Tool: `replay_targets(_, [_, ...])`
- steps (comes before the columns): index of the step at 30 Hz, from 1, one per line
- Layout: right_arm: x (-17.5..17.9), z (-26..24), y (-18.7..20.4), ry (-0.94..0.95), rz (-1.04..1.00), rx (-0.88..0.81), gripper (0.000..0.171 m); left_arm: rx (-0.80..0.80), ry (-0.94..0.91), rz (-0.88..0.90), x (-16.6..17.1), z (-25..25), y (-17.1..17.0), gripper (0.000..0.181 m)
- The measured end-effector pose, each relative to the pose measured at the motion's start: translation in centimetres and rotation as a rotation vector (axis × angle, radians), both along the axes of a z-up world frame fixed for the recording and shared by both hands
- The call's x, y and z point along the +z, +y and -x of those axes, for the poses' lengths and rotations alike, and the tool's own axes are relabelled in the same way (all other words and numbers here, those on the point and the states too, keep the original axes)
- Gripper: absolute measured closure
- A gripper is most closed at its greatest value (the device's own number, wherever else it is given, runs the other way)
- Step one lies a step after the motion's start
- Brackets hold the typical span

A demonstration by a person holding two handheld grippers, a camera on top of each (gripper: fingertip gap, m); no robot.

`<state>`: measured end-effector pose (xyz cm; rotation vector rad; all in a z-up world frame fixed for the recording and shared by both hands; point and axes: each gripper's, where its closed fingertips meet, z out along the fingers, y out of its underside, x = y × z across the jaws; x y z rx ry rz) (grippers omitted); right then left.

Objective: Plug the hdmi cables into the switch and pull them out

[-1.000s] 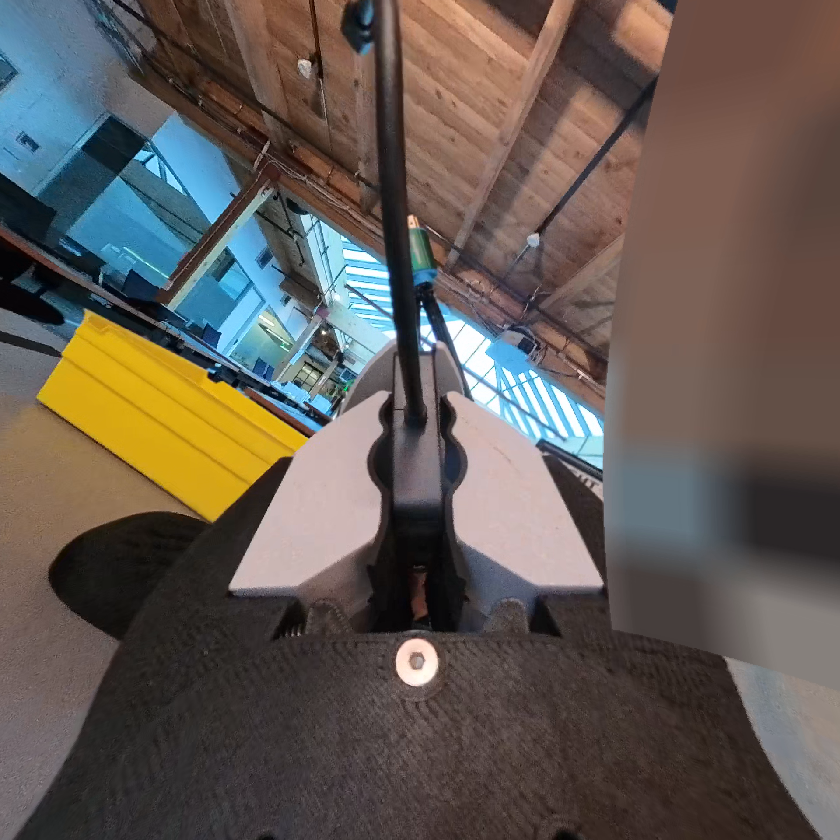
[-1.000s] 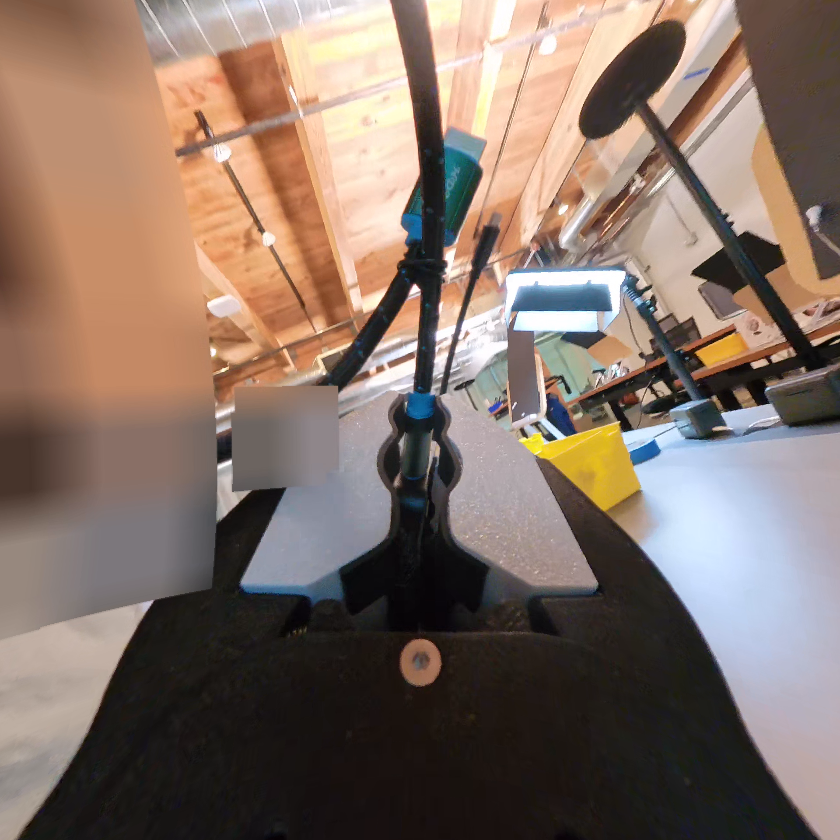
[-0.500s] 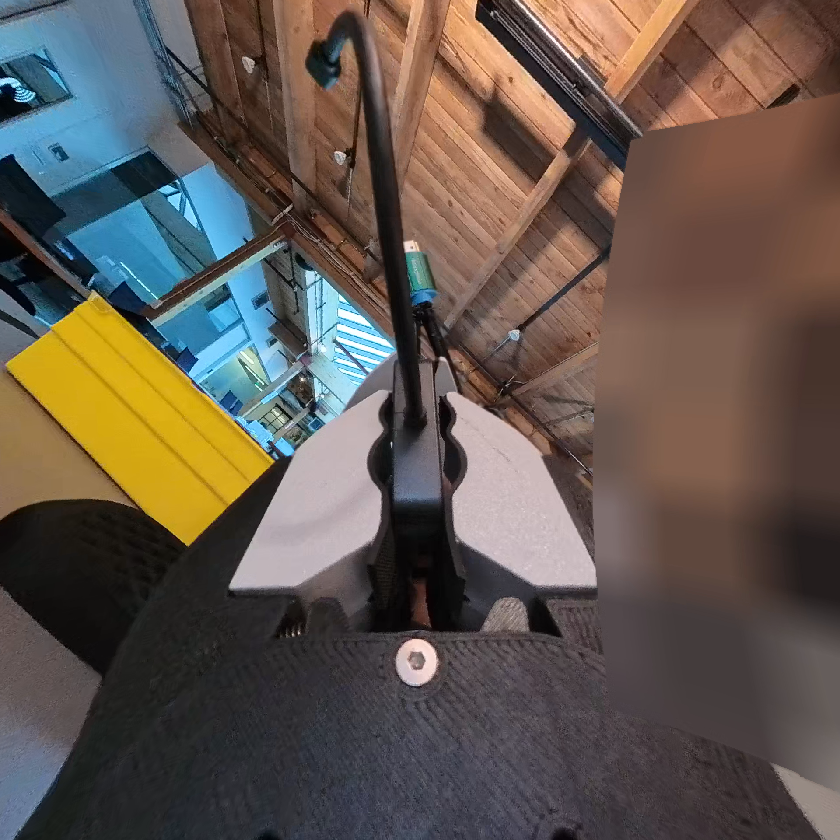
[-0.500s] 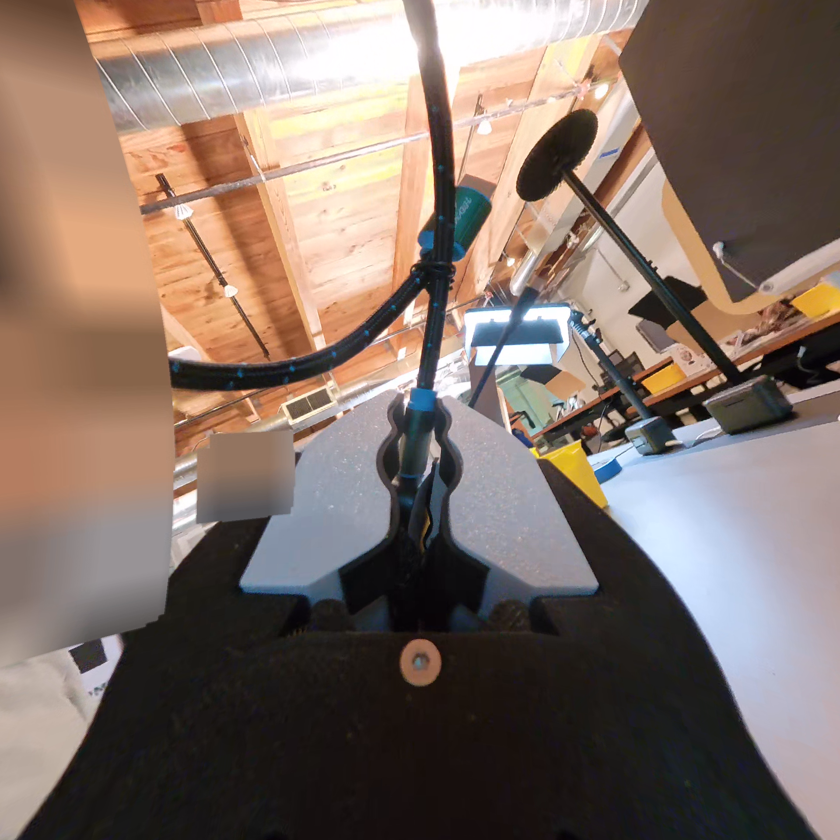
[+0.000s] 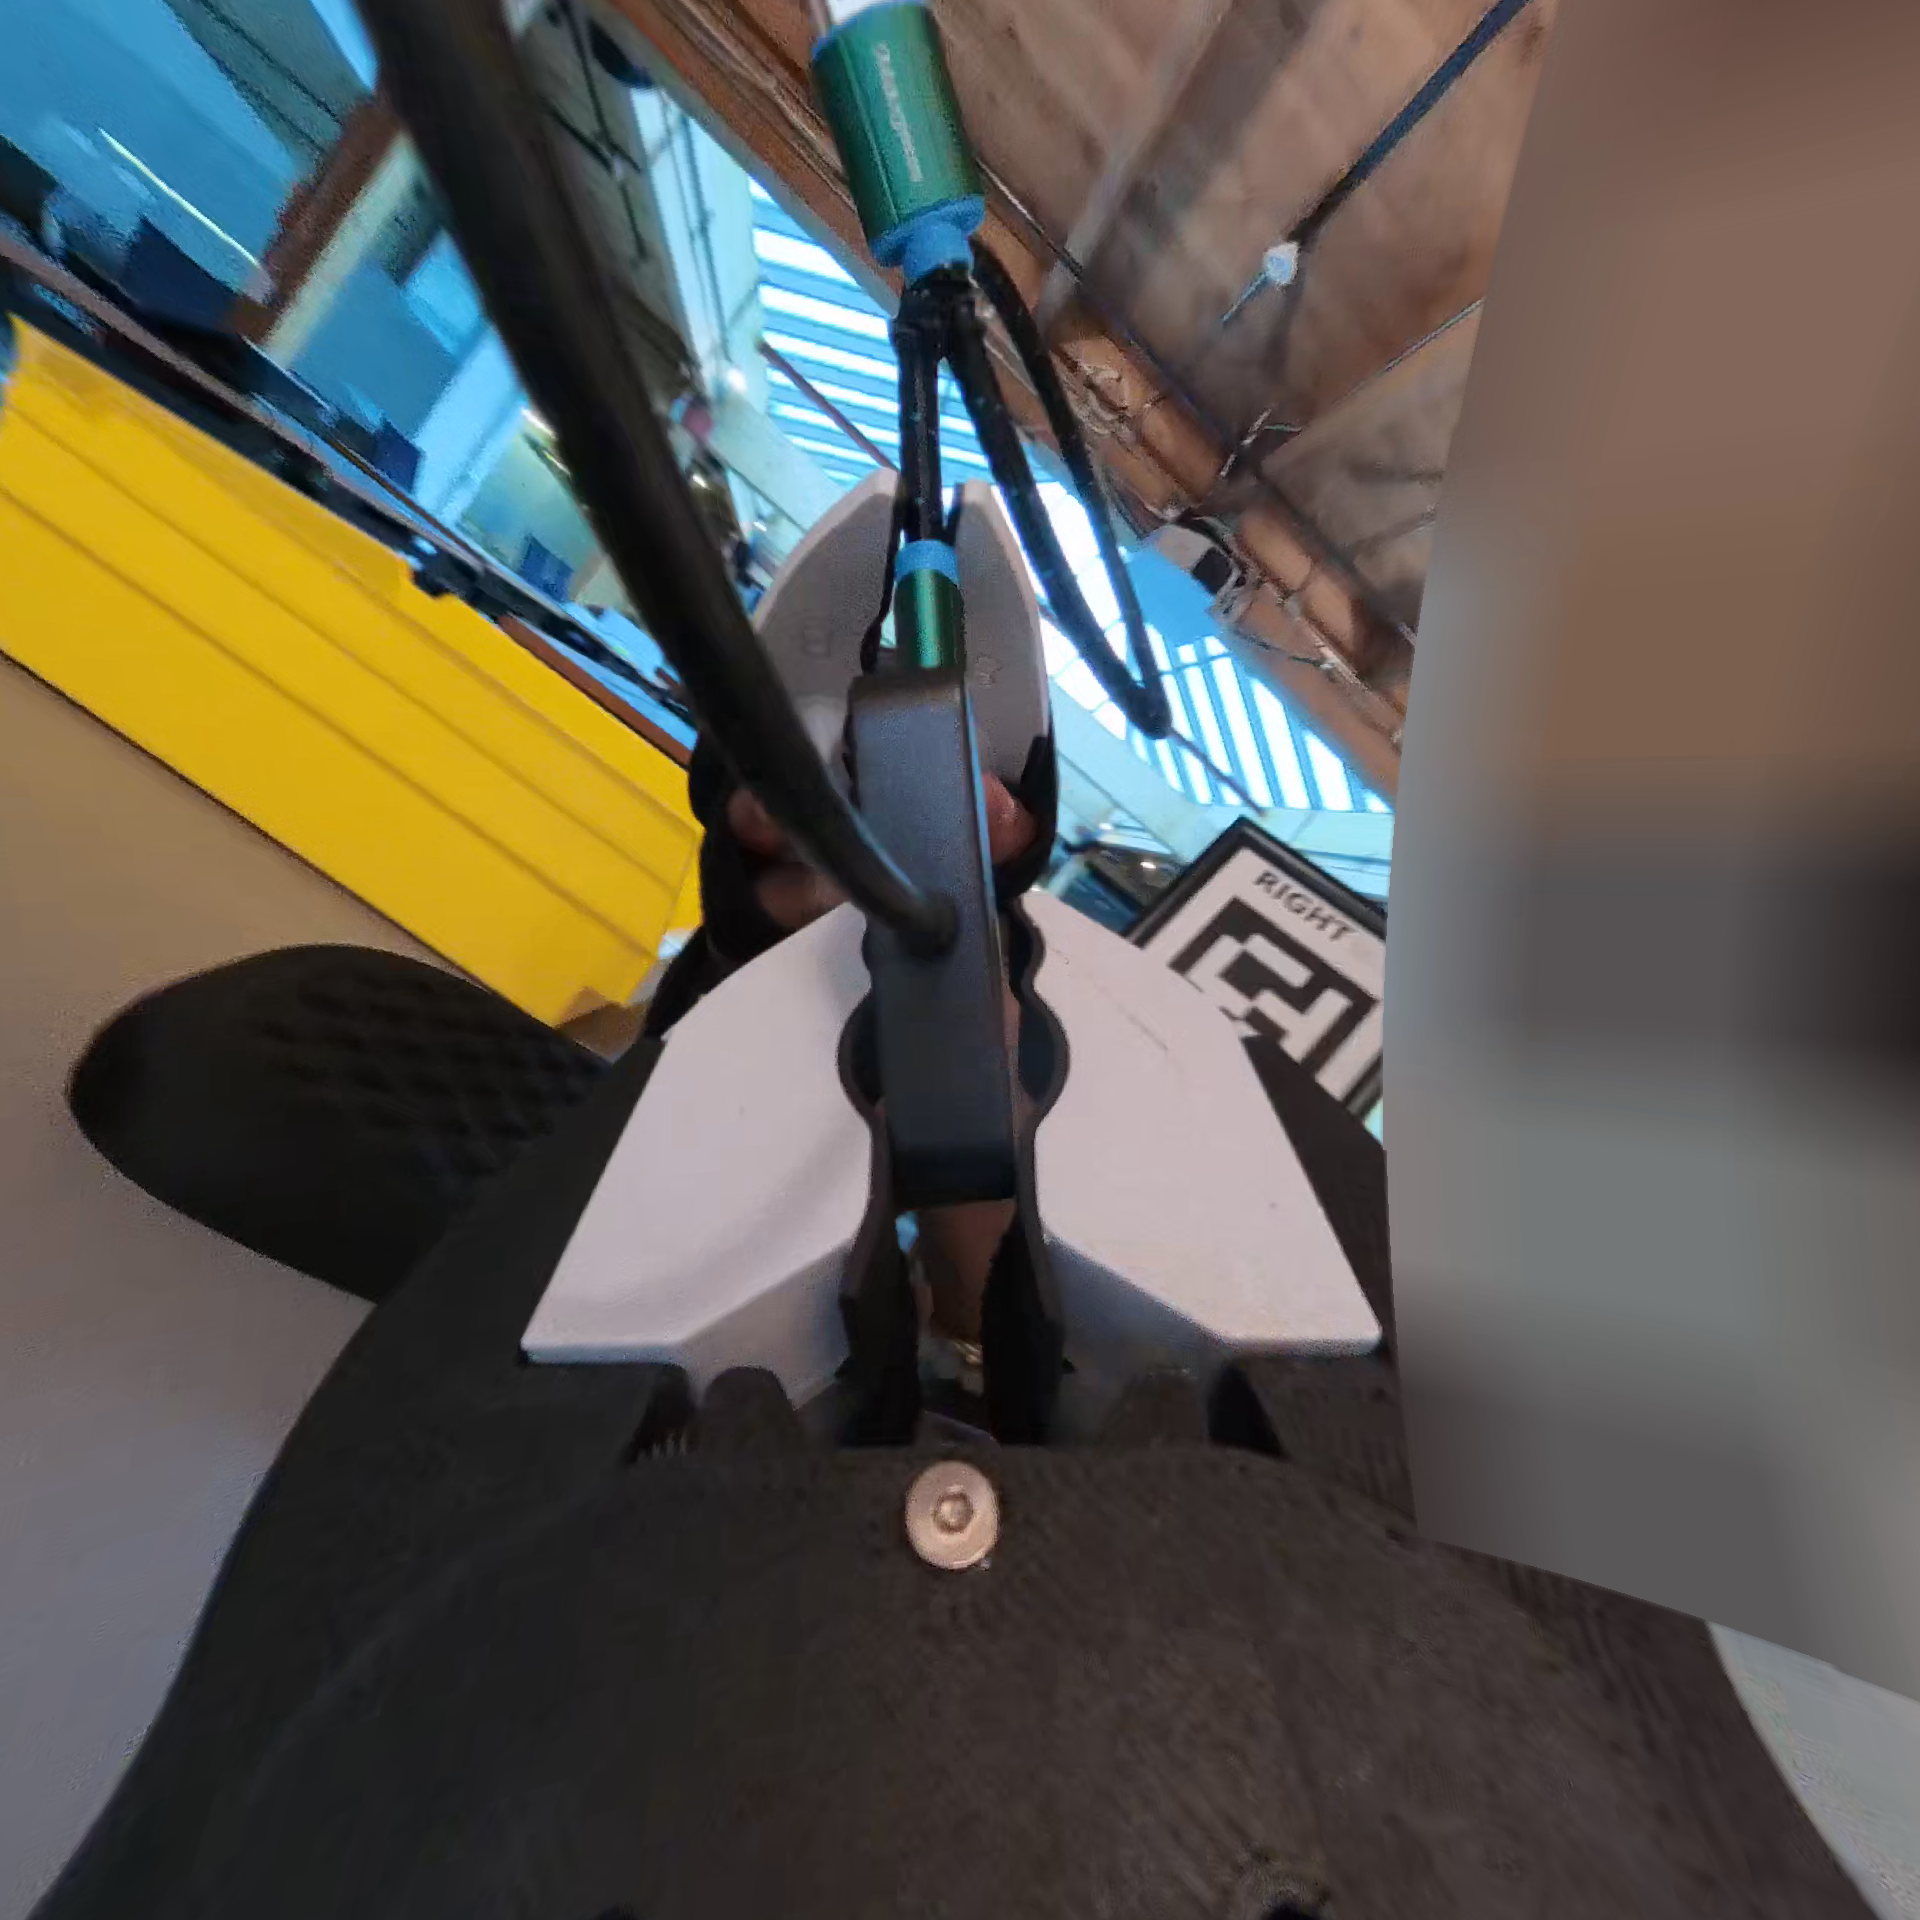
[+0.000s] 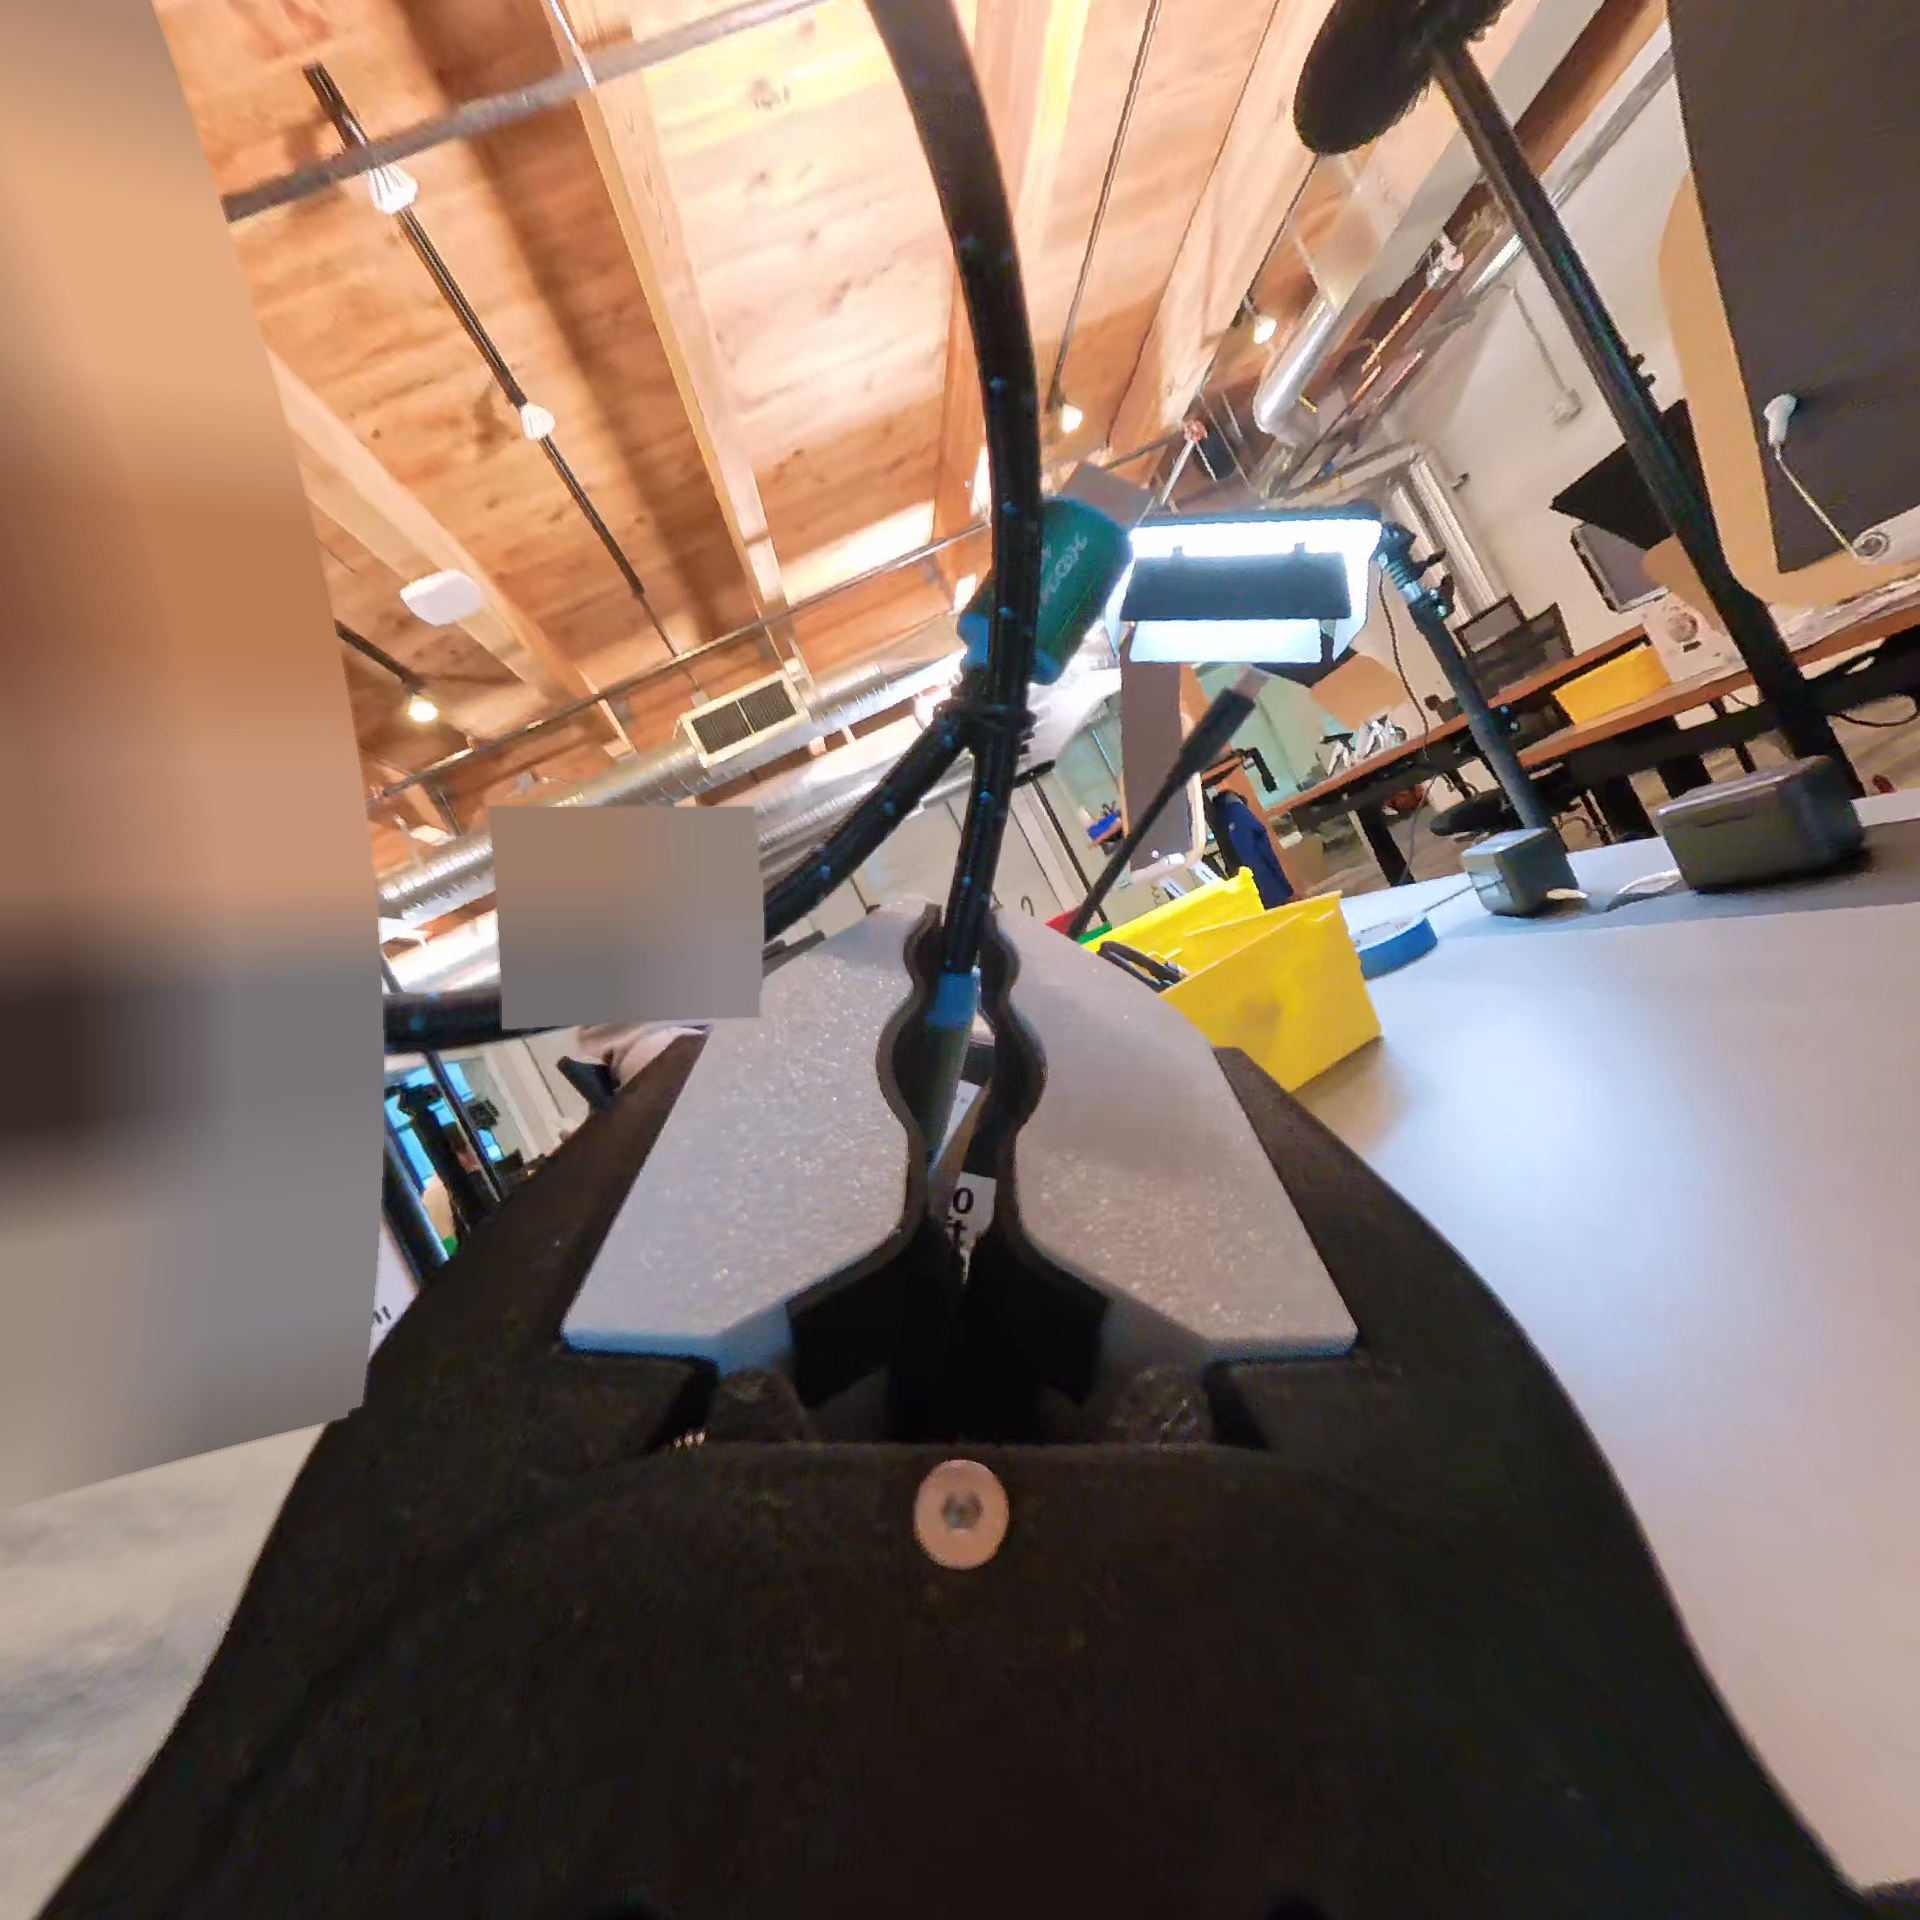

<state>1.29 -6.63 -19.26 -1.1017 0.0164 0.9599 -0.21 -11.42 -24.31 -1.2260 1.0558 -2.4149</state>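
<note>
The left gripper clamps the switch; the right gripper, jaws closed on a green plug, meets its top edge, seemingly mid-insertion, though the port is hidden; next, push straight in; a yellow bin on the tabletop holds dark cables.

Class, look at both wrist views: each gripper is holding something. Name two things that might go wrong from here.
1. The left gripper clamps the slim dark grey switch edge-on; pushing force might make it pivot or slip.
2. The green metal plug in the right gripper trails stiff black braided cable, which might pull it off line.
</note>
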Motion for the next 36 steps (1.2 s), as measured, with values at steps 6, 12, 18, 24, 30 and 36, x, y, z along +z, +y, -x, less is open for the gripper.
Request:
replay_targets(6, [-0.1, 0.8, -0.2, -0.054, -0.002, -0.024, 0.164, 0.135, -0.058, -0.017, 1.2, 0.8, 2.0, 0.165])
replay_targets(12, [-0.3, 1.1, -0.7, -0.113, -0.014, -0.086, 0.164, 0.156, -0.062, -0.053, 1.5, 1.0, 1.8, 0.166])
replay_targets(18, [-0.6, 1.1, -1.0, -0.127, -0.015, -0.089, 0.163, 0.156, -0.086, -0.006, 1.6, 1.0, 2.1, 0.165])
replay_targets(24, [0.6, 2.1, -1.4, -0.036, -0.142, -0.162, 0.165, 0.147, -0.191, 0.164, 3.2, 2.0, 2.9, 0.166])
replay_targets(30, [1.1, 2.1, -2.0, -0.076, -0.152, -0.152, 0.165, 0.096, -0.174, 0.112, 3.2, 1.8, 2.1, 0.164])
replay_targets(36, [6.2, -2.5, -5.7, -0.302, -0.213, -0.407, 0.164, 0.257, -0.062, -0.151, 1.5, 1.0, 3.6, 0.133])
